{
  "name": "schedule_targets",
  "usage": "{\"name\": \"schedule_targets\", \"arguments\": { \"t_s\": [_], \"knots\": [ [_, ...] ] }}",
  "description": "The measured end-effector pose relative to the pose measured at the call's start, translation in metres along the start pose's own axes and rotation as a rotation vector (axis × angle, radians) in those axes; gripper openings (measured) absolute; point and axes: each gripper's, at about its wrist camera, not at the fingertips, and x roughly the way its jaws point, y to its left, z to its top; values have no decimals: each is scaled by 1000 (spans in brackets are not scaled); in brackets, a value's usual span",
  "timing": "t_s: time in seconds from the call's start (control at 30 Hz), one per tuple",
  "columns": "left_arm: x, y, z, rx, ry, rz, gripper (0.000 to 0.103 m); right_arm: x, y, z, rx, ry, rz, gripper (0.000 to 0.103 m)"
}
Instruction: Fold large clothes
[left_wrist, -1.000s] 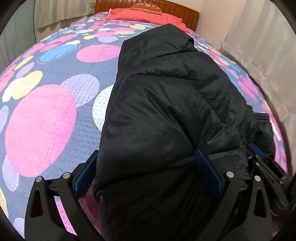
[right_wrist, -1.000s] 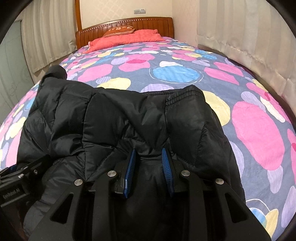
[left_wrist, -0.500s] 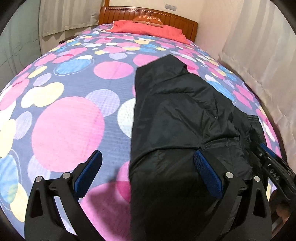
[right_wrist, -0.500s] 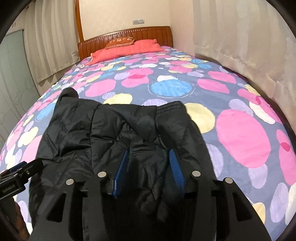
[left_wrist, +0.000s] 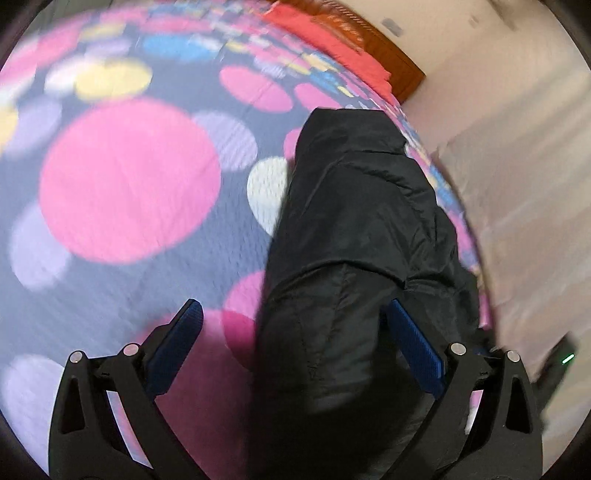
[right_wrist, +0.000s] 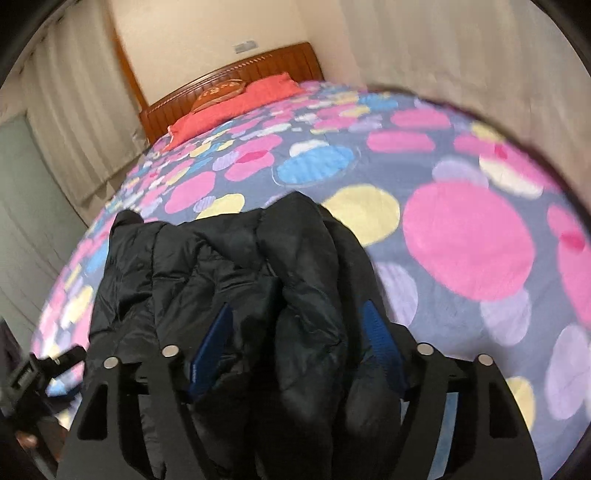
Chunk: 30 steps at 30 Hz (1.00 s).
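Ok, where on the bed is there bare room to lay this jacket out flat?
Bare bedspread lies right of the black jacket, toward the curtain, and beyond it up to the red pillow. In the left wrist view, left of the jacket is bare too. It is crowded near the bed's foot, around both tools.

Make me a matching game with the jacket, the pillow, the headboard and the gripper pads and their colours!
Things:
1. jacket
2. pillow
3. headboard
4. gripper pads

Colours:
A. blue
B. brown wood
C. black
D. coral red

Pairs: 1-C, 2-D, 3-B, 4-A
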Motion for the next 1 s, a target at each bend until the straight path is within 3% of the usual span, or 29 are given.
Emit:
{"name": "schedule_targets", "arguments": {
  "t_s": [0.1,0.2,0.37,0.5,0.57,0.6,0.83,1.0],
  "knots": [
    [12,13,-5,-113,47,-82,99,16,-20,-2,88,49,27,74],
    [23,18,-10,-164,71,-132,100,29,-35,-9,156,82,68,78],
    [33,13,-10,-142,65,-165,101,48,-52,-25,288,135,197,81],
    [41,8,-9,-118,90,-191,101,50,-47,-26,265,128,215,81],
    [46,6,-8,-107,107,-207,101,51,-43,-28,259,130,228,75],
    [48,3,-9,-98,115,-213,100,52,-41,-29,261,134,238,67],
    [44,-2,-14,-79,122,-246,80,44,-33,-38,275,120,296,35],
    [23,5,-7,-69,102,-284,70,26,-8,-40,233,73,310,29]
  ]
}}
